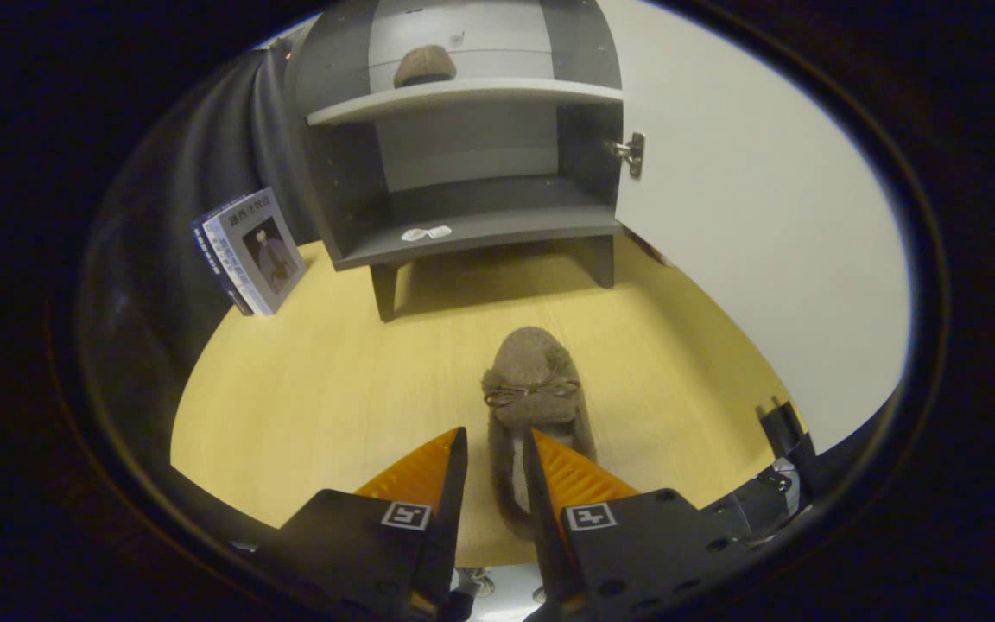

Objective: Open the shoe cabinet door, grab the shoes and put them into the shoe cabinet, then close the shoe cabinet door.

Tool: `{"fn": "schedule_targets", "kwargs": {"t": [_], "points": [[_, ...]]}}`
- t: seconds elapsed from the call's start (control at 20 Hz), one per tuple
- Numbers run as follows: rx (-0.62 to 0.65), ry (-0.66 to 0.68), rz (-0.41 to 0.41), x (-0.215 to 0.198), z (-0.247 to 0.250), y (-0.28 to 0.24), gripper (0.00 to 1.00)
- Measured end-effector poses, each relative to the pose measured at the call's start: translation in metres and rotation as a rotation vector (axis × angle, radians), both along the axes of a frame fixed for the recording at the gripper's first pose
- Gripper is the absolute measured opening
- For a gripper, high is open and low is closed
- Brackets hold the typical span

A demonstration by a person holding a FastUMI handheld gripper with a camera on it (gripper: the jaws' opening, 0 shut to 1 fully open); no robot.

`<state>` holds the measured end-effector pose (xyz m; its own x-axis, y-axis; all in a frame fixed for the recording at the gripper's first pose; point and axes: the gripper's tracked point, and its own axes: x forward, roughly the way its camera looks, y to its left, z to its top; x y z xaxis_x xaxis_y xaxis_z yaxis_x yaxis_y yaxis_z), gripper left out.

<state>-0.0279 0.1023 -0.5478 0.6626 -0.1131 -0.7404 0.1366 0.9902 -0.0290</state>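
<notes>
A brown fuzzy slipper with a small bow lies toe-forward on the yellow tabletop, its heel end between my fingers. My gripper is nearly closed, one finger outside the slipper's left wall and the other inside its opening, both pressing that wall. Beyond it stands the grey shoe cabinet with its door swung wide open to the right. A second brown slipper rests on the cabinet's upper shelf. Whether the held slipper is off the table, I cannot tell.
A small white scrap lies on the cabinet's bottom shelf. A book leans against the dark cloth wall left of the cabinet. A black fixture sits at the table's right edge. Open tabletop stretches between the slipper and the cabinet.
</notes>
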Motion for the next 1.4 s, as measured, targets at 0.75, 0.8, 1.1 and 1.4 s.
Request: {"fn": "schedule_targets", "kwargs": {"t": [0.75,0.8,1.1,1.4], "points": [[-0.075,0.131,0.034,0.001,-0.053,0.003,0.21],[-0.076,0.130,0.036,0.001,-0.053,0.004,0.21],[-0.081,0.148,0.036,0.000,-0.055,0.004,0.05],[-0.086,0.152,0.042,0.000,-0.053,0.004,0.03]]}}
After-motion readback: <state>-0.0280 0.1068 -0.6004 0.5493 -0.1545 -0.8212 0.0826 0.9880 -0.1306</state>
